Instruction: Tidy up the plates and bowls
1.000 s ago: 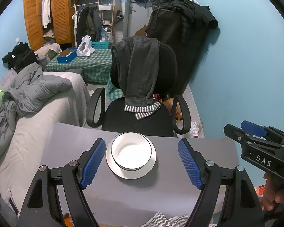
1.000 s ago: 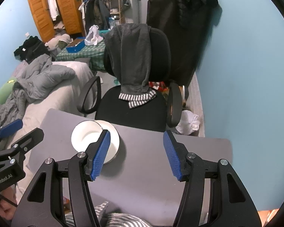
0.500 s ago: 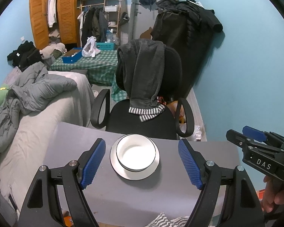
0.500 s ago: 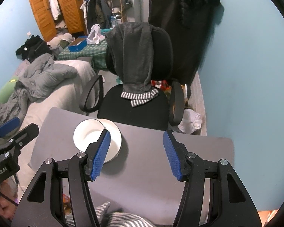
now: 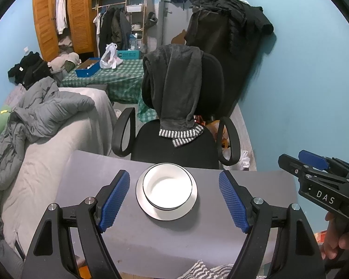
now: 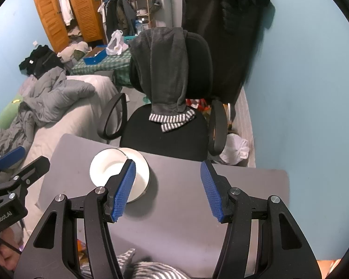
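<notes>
Your left claw point(image 5: 174, 200) hangs above the grey counter point(image 5: 104, 244) with its blue pads point(image 5: 115, 197) spread wide and nothing between them. The white bowl point(image 5: 169, 187) sits inside the white plate point(image 5: 167, 212), both resting on the counter near its far edge, framed between your left claw's pads but not touched. Your right claw point(image 6: 167, 184) is also spread wide and holds nothing; it hovers to the right of the stacked dishes, and in its view its left pad point(image 6: 124, 189) overlaps the plate point(image 6: 140, 162). Just beyond the counter stands a black office chair point(image 5: 174, 148) with a dark sweater point(image 5: 174, 86) draped over its back.
</notes>
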`<action>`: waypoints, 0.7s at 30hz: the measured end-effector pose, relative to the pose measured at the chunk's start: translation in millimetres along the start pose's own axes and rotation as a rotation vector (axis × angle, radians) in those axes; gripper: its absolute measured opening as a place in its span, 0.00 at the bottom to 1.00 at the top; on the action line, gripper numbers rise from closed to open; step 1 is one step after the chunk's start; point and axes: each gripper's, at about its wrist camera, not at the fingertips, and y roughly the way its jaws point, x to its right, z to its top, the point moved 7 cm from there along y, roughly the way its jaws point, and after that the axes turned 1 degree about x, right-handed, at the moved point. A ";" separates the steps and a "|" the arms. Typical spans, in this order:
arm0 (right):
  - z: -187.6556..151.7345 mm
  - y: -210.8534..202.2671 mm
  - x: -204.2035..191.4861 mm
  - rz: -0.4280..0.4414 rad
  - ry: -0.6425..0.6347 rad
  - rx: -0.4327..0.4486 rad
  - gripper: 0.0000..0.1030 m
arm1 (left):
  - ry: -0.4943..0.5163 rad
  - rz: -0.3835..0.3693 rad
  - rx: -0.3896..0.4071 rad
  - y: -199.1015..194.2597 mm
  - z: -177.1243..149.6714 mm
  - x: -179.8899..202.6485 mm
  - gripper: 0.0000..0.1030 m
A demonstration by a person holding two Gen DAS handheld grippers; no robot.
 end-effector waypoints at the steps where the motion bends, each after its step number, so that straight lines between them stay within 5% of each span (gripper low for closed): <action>1: -0.3 0.0 0.0 0.000 0.002 -0.001 0.55 | -0.001 -0.001 0.000 0.3 0.7 -1.5 0.78; 21: -0.2 1.8 -2.9 0.005 0.033 -0.004 0.55 | 0.015 -0.017 -0.042 4.3 4.0 -4.3 0.78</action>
